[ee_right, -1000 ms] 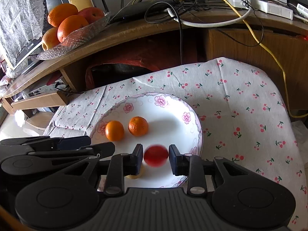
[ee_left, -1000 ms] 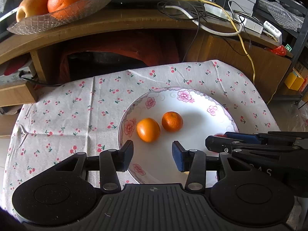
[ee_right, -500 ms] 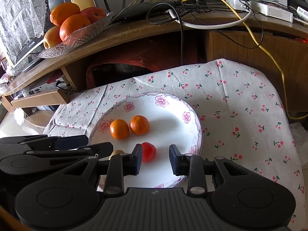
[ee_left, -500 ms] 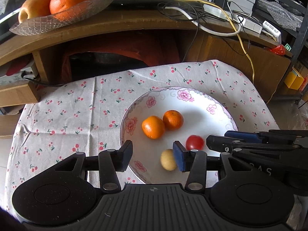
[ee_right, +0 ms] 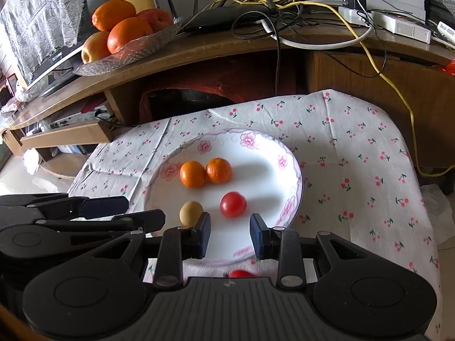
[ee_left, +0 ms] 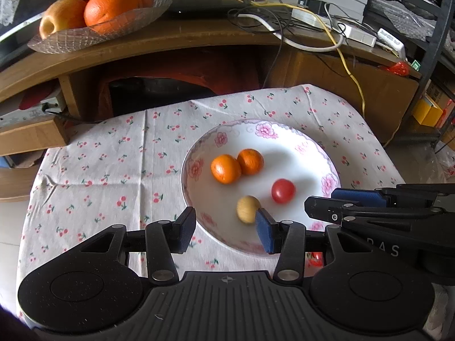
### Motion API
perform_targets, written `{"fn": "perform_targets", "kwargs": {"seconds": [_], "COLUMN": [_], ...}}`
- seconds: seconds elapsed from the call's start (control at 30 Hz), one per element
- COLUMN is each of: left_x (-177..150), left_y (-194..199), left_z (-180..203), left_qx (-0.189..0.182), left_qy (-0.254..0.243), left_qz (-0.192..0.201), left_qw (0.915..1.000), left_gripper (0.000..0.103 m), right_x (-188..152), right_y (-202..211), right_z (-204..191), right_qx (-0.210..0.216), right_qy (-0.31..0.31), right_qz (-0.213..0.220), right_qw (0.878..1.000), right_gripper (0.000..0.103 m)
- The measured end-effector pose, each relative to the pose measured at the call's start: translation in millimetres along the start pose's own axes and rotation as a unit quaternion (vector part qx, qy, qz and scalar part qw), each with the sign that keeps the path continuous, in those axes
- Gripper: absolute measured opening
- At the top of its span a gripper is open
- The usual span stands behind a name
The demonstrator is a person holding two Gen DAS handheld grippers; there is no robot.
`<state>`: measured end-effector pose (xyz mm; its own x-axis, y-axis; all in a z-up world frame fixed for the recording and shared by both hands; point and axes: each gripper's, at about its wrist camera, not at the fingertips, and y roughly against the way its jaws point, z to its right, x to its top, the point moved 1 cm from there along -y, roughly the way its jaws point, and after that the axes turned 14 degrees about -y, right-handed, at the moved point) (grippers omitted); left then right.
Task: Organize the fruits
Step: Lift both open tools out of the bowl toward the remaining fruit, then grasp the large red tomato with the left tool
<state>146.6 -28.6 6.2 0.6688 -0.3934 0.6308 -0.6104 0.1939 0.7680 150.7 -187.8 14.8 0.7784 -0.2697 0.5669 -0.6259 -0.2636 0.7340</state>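
Note:
A white floral plate (ee_left: 298,162) (ee_right: 256,176) lies on a cherry-print cloth (ee_left: 113,156). On it sit two small oranges (ee_left: 226,168) (ee_left: 250,161) touching each other, a red tomato (ee_left: 283,191) (ee_right: 233,204) and a small tan fruit (ee_left: 247,209) (ee_right: 190,213). My left gripper (ee_left: 224,231) is open and empty over the plate's near left rim, its right pad just in front of the tan fruit. My right gripper (ee_right: 230,234) is open and empty, a little short of the tomato. The two grippers are side by side.
A glass dish (ee_left: 93,35) of large oranges and an apple stands on the wooden shelf behind, beside a router and tangled cables (ee_left: 284,22). A small red thing (ee_right: 241,273) lies on the cloth by the plate's near edge, mostly hidden under my right gripper.
The red tomato left my right gripper's fingers and settled on the plate. Both grippers drew back from the plate, which brought the tan fruit into view.

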Motion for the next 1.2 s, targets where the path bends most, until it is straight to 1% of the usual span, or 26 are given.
{"fn": "perform_targets", "kwargs": {"seconds": [0.17,0.5,0.7,0.77,0.97,1.2], "left_x": [-11.4,-33.0,-44.1,-47.7,-58.5,-68.1], "left_y": [8.4,21.3,22.4,22.2,19.3,15.4], "left_z": [3.2,13.0,19.9,21.7,25.8,28.0], "left_qx": [-0.003,-0.016,-0.023,-0.026,-0.036,-0.045], "left_qy": [0.002,0.001,-0.014,-0.016,-0.038,-0.066], "left_qz": [-0.006,-0.017,-0.027,-0.03,-0.042,-0.045], "left_qw": [1.0,0.9997,0.9993,0.9991,0.9977,0.9958], "left_gripper": [0.055,0.053,0.053,0.052,0.051,0.056], "right_x": [-13.6,-39.0,-53.2,-57.4,-68.3,-75.9], "right_y": [10.2,25.6,30.6,31.0,31.6,27.6], "right_z": [-5.1,-5.1,-2.2,-1.9,-1.2,-1.4], "right_qx": [-0.003,-0.012,-0.017,-0.021,-0.024,-0.028], "right_qy": [0.014,0.009,0.004,0.003,0.002,0.013], "right_qz": [-0.005,-0.02,-0.034,-0.038,-0.054,-0.075], "right_qw": [1.0,1.0,0.999,0.999,0.998,0.997], "right_gripper": [0.032,0.032,0.032,0.032,0.032,0.033]}}
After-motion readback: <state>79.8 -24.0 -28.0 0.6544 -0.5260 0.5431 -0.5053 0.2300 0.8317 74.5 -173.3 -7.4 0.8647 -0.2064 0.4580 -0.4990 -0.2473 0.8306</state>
